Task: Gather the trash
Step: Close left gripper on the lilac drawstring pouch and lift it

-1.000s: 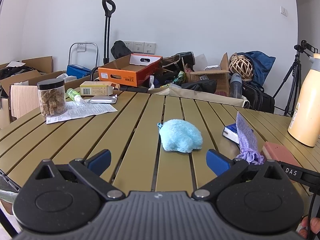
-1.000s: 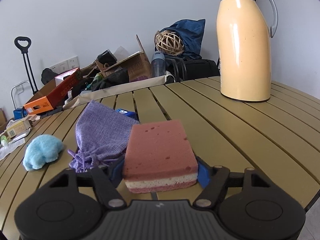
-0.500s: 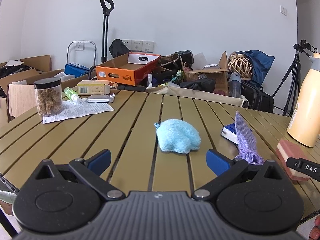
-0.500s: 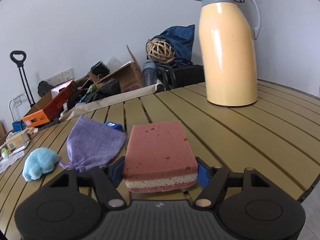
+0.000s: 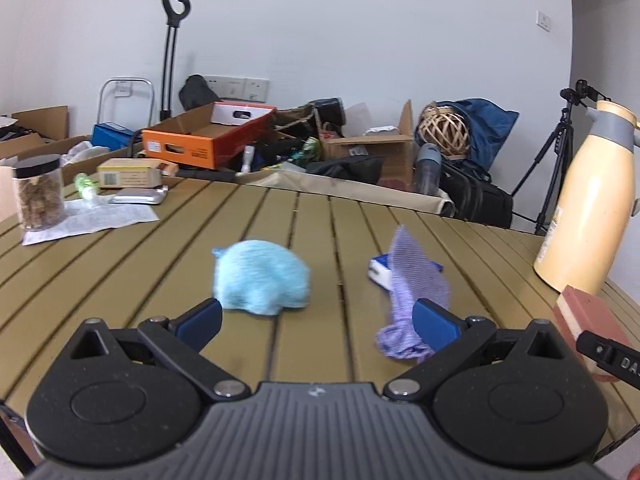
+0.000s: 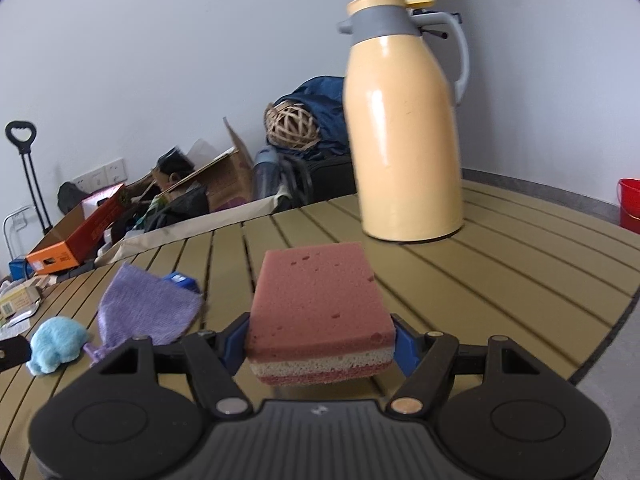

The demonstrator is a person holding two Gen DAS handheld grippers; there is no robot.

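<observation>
Here the right tool (image 6: 320, 340) pinches the sponge (image 6: 318, 304) above the table (image 6: 500, 280) edge; the left tool (image 5: 316, 316) is spread.

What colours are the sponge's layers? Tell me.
Pink, cream, pink, on the sponge; clearest in the right wrist view.

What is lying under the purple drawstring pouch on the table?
A small blue and white box lies partly under the purple drawstring pouch. Only its corners show, and the pouch covers the rest, so any label is hidden.

Right hand-held gripper (image 6: 319, 343) clamps the pink layered rectangular sponge (image 6: 318, 308) above the olive slatted tabletop (image 6: 500, 280); tall cream thermos jug (image 6: 404, 128) stands beyond.
</observation>
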